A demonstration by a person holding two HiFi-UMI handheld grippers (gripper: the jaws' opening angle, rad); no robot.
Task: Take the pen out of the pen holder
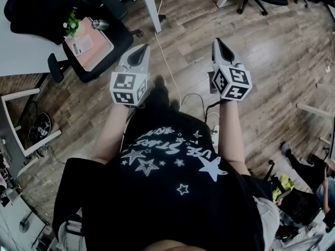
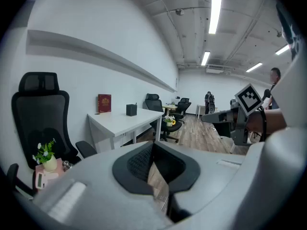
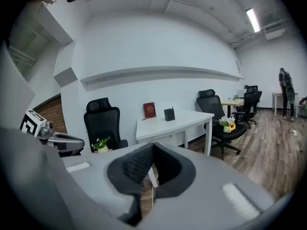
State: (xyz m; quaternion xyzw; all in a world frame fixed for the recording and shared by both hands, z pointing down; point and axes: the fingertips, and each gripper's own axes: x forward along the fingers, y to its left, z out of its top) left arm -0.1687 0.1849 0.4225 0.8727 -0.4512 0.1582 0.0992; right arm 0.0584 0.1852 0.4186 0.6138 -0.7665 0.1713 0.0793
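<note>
on the white worktop (image 3: 187, 120) by the far wall, the pen (image 3: 172, 108) is seen poking from the black pen holder (image 3: 169, 114), well apart from the left tongs (image 1: 141, 48) and right tongs (image 1: 218, 42). both tongs are held closed and empty over the wooden floor (image 1: 193, 14).

Ahead of you the white table (image 3: 184, 122) stood against the wall. On its tabletop a red book (image 3: 149, 110) stood upright at the back edge, and the black pen holder (image 3: 169, 114) stood just beside it, to its right in the right gripper view. Under you the wooden floor (image 1: 272, 51) carried a black office chair (image 1: 121, 35) and a white cable (image 1: 167, 61) trailing across the boards.
</note>
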